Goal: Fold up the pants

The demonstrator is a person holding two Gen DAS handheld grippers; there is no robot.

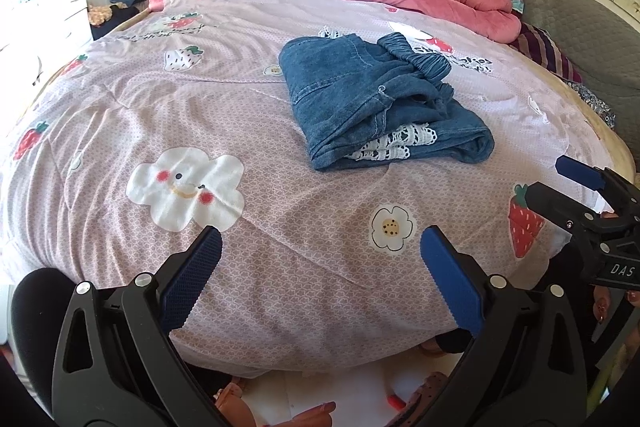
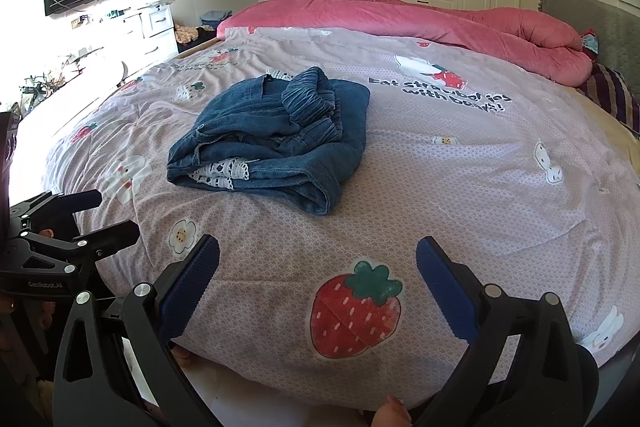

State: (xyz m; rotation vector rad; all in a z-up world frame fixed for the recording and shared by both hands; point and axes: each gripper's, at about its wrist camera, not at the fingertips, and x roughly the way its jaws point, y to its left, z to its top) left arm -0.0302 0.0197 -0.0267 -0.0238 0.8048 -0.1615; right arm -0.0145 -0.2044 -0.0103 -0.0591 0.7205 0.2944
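Denim pants (image 1: 372, 99) lie folded in a rough bundle on the bed (image 1: 200, 107); left gripper (image 1: 320, 267) and right gripper (image 2: 318, 275) both wide apart, empty, near bed edge; task looks basically done, maybe tidying left.

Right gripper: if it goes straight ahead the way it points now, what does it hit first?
Probably the bedspread. The right gripper, jaws open and empty, points across the bed with bare printed fabric ahead. The folded denim pants lie left of that line, so it likely passes beside them; depth is hard to judge in the fisheye view.
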